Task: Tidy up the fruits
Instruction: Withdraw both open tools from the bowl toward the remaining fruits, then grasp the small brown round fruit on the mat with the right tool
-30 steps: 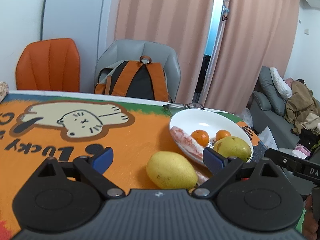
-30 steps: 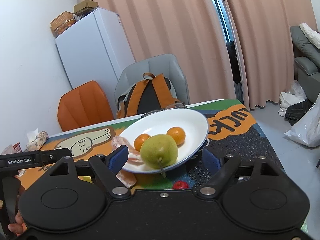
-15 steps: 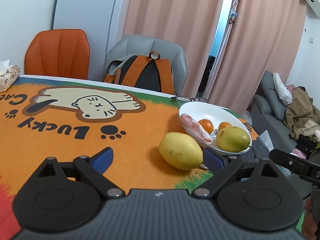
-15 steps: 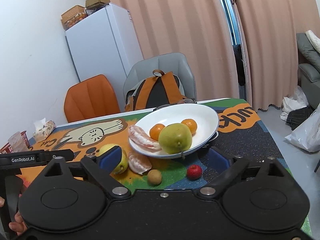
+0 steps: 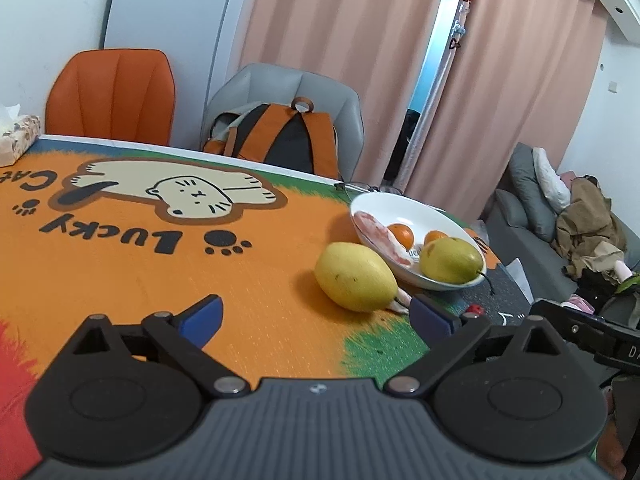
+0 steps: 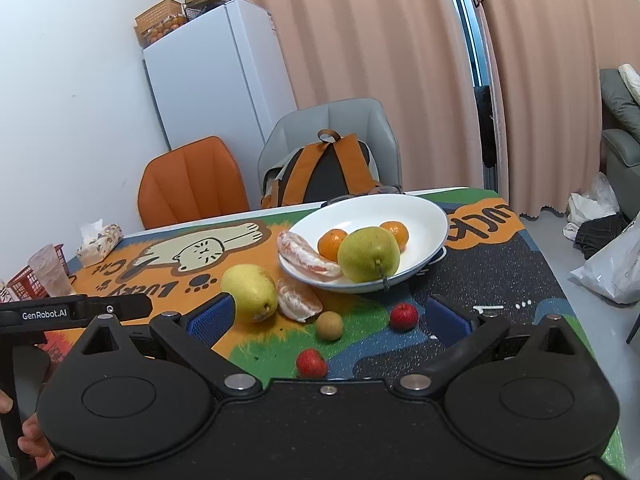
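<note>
Fruit sits at the right of your left wrist view: a white plate (image 5: 400,204) holds a green pear (image 5: 450,260), two small oranges (image 5: 402,234) and a pink pomelo wedge (image 5: 380,232). A yellow pear (image 5: 354,276) lies on the cat-print tablecloth (image 5: 120,272) just left of the plate, at lower centre. Your left gripper (image 5: 316,314) has its blue pads well apart, with nothing between them.

Through your right wrist view, the plate (image 6: 420,216) is at centre with the green pear (image 6: 368,254) at its near rim, the oranges (image 6: 332,242) behind it and the pomelo wedge (image 6: 308,258) hanging over the left rim. Left of the plate on the tablecloth (image 6: 500,280) lie the yellow pear (image 6: 250,292) and a peeled citrus piece (image 6: 298,300), touching each other. Nearer you are a small brown fruit (image 6: 329,325) and two red berries (image 6: 404,316), apart from one another. Your right gripper (image 6: 328,318) is spreading its jaws wide and grips nothing; the loose small fruit shows between its pads.
</note>
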Motion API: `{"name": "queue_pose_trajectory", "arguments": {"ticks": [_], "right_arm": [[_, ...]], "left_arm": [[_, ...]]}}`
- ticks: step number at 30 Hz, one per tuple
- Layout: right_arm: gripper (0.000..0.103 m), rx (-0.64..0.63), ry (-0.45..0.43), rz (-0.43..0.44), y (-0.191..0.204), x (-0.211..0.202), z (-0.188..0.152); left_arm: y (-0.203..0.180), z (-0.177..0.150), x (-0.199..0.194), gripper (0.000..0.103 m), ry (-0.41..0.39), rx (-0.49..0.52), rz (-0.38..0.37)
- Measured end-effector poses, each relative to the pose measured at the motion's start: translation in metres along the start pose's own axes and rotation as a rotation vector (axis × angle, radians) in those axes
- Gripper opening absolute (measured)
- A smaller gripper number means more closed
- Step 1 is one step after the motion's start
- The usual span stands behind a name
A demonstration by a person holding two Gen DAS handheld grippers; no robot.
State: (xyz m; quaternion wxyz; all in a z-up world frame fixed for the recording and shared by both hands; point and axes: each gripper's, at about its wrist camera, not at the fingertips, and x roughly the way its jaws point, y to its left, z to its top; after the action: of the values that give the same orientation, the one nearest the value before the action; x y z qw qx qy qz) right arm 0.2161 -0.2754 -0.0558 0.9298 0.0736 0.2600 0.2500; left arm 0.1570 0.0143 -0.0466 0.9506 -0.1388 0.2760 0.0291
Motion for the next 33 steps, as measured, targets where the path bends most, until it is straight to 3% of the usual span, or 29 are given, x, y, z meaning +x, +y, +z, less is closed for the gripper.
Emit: {"name": "queue_pose_trajectory", "arguments": {"ticks": [20,27,33], "right_arm": [[0.102,-0.043,0.109,0.028,0.014,0.004,-0.030],[0.071,-0.044,0.167,0.047,0.015,0.021,-0.042],[0.057,-0.044,0.185,0.060,0.015,0.030,-0.046]], "left_arm": [[-0.003,-0.015,-0.006,0.103,0.061,0.015,-0.037],[-0.005,-0.021,0.001,0.103,0.088,0.017,-0.042],[-0.008,-0.027,0.008,0.103,0.109,0.028,-0.034]]}}
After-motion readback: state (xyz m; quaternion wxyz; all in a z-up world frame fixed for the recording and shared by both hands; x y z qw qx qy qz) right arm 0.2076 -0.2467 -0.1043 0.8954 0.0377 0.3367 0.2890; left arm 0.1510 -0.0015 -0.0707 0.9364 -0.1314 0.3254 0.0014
